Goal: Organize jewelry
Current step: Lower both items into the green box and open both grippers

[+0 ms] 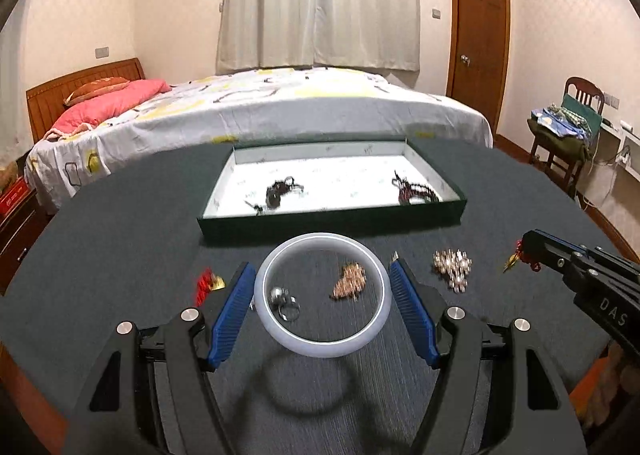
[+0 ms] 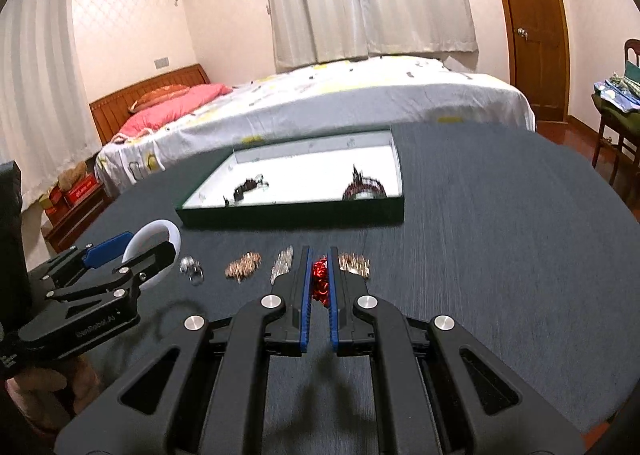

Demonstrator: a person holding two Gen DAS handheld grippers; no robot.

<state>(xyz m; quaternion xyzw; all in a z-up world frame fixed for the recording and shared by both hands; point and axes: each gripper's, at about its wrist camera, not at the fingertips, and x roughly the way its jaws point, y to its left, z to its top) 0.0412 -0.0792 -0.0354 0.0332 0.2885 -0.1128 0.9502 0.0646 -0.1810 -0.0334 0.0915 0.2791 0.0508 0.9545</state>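
Note:
My left gripper point(image 1: 322, 275) is shut on a white bangle point(image 1: 322, 343) and holds it above the dark table; the bangle's shadow falls below it. Through the ring I see a silver ring point(image 1: 283, 300) and a rose-gold piece point(image 1: 349, 280) on the table. My right gripper point(image 2: 319, 261) is shut on a red tasselled ornament point(image 2: 319, 279); in the left wrist view it is at the right point(image 1: 524, 251). A green tray with a white inside point(image 1: 224, 187) holds two dark beaded pieces point(image 1: 280, 191), point(image 1: 412, 191).
A pearl cluster point(image 1: 452, 265) and a red-and-gold charm point(image 1: 208, 283) lie on the table point(image 1: 120, 247). A gold piece point(image 2: 354, 265) lies right of my right fingers. A bed point(image 1: 260, 103) stands beyond the table, a chair point(image 1: 568, 127) at the right.

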